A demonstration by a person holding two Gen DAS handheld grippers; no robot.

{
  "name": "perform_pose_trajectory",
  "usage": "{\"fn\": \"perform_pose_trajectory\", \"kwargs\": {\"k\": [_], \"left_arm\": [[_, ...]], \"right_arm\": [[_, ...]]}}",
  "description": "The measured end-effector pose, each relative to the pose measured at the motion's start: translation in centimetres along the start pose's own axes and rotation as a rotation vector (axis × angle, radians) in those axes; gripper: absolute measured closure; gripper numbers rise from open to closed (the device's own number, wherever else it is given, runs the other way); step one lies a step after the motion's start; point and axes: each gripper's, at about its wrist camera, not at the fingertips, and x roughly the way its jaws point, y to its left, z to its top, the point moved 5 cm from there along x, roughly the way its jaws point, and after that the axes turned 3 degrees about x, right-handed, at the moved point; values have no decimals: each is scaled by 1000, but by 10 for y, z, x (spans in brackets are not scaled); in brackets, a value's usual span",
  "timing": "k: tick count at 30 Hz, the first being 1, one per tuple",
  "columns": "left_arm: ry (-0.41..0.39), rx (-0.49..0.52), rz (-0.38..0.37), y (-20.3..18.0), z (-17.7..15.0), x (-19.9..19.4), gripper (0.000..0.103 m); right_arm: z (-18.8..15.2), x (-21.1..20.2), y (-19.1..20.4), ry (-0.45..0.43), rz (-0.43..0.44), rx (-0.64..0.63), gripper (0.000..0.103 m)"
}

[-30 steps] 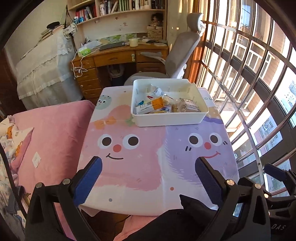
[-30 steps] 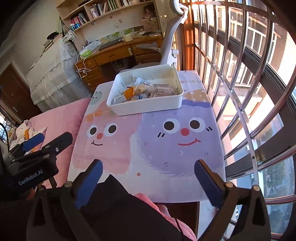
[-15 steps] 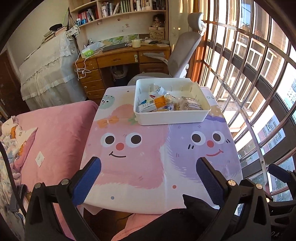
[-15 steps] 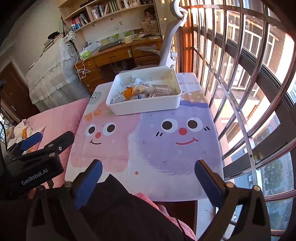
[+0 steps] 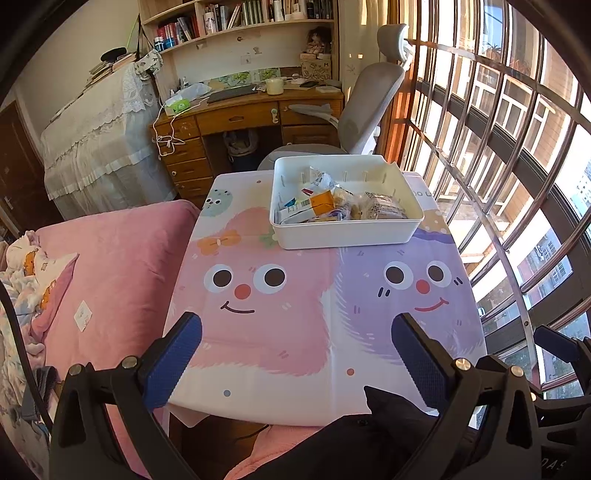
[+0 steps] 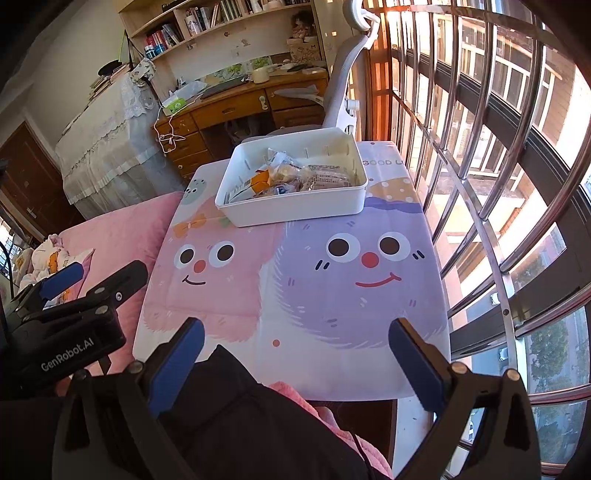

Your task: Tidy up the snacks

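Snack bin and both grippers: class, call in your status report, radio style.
Left gripper open, empty. Right gripper open, empty. Snacks all in white bin, far end of table. Path clear.

Left hand-held gripper [image 5: 295, 354] and right hand-held gripper [image 6: 295, 350], both wide apart, empty, side by side.

Home bedroom, pink bed [image 5: 122, 258], wooden desk [image 5: 236, 118], bookshelf [image 5: 240, 18], office chair [image 5: 365, 107], barred window [image 5: 498, 147]

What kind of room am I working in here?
Most likely a bedroom that doubles as a study: a pink bed sits beside the small table, with a wooden desk, bookshelves and an office chair behind. The snack bin rests on the table.
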Motion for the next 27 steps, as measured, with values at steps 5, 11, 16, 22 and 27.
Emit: {"fn": "perform_pose_trajectory", "kwargs": {"k": [5, 11, 16, 22, 27], "left_arm": [[1, 1, 0, 0, 0, 0, 1], [3, 3, 0, 0, 0, 1, 1], [3, 3, -2, 0, -1, 0, 1], [2, -5, 0, 3, -6, -1, 1], [3, -5, -1, 4, -7, -1, 1]], "right_arm": [[-2, 1, 0, 3, -1, -3, 2], [-1, 1, 0, 3, 1, -3, 2], [-4, 2, 0, 6, 0, -2, 2], [-7, 6, -1, 15, 5, -8, 2], [-6, 5, -2, 17, 5, -8, 2]]}}
